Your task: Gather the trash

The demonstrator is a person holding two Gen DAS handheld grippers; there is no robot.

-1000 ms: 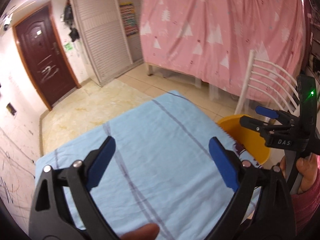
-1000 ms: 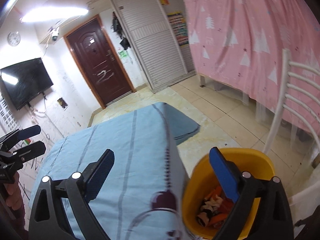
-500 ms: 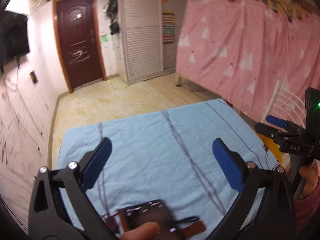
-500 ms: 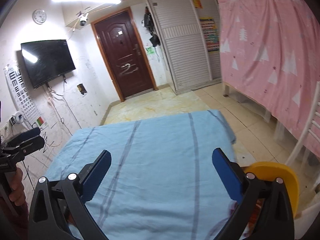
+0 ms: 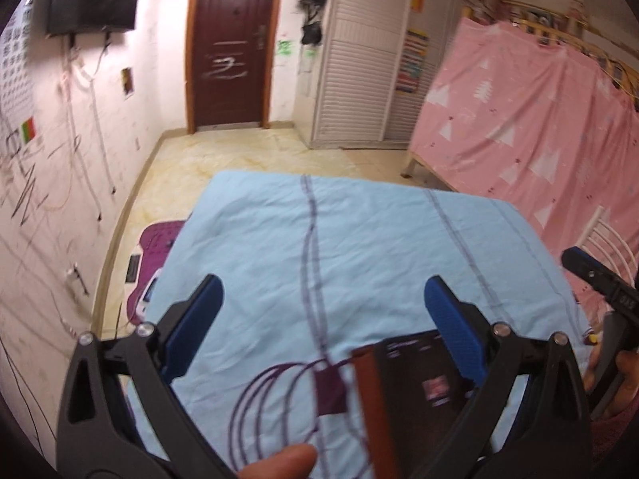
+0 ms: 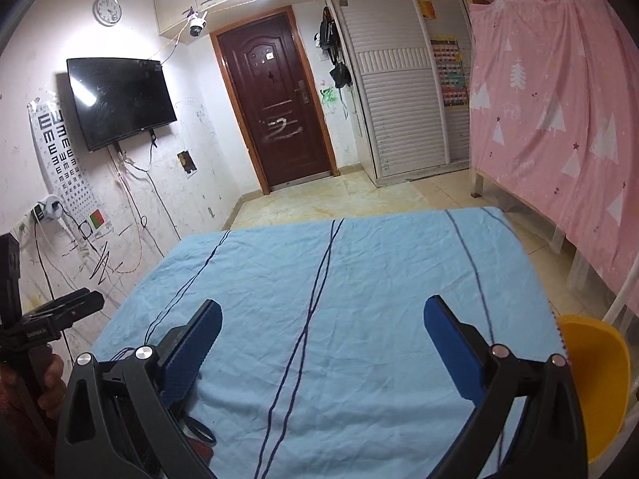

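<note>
A table with a light blue striped cloth (image 5: 359, 247) fills both views; it shows in the right wrist view (image 6: 339, 279) too. A dark flat packet with a brown strip (image 5: 411, 383) lies on the cloth near the front edge, below my left gripper (image 5: 323, 311), which is open and empty above it. My right gripper (image 6: 319, 335) is open and empty over the cloth. A yellow bin (image 6: 595, 383) stands at the table's right side. No loose trash shows on the cloth.
A white chair (image 5: 611, 243) and a pink curtain (image 5: 519, 111) are at the right. A brown door (image 6: 275, 99) and a wall TV (image 6: 120, 99) are at the back. A purple mat (image 5: 155, 247) lies on the floor at the left.
Both grippers have swung left, away from the yellow bin, and now face the door and table. The dark packet has come into the left view. Both stayed open.
</note>
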